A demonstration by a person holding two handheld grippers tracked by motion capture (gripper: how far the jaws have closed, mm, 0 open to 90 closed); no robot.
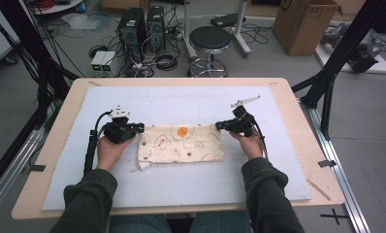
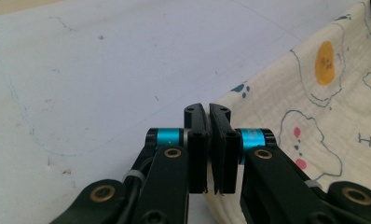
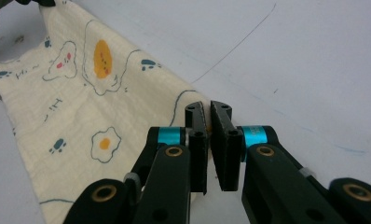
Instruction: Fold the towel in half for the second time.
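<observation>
A cream cloth (image 1: pixel 181 145) printed with fried eggs and paw marks lies flat on the white mat (image 1: pixel 181 102). My left gripper (image 1: pixel 140 127) is at the cloth's far left corner. In the left gripper view my left gripper (image 2: pixel 208 109) has its jaws pressed together, and the cloth (image 2: pixel 314 93) runs in from the right with its edge between them. My right gripper (image 1: pixel 218 125) is at the far right corner. In the right gripper view my right gripper (image 3: pixel 208 108) is shut on the tip of the cloth (image 3: pixel 58 102), which spreads away to the left.
The mat covers most of the wooden table (image 1: pixel 288 97). A thin wooden stick (image 1: pixel 319 189) lies near the table's front right corner. Behind the table stand a black stool (image 1: pixel 209 39), computer towers (image 1: pixel 133 26) with cables, and a cardboard box (image 1: pixel 305 24).
</observation>
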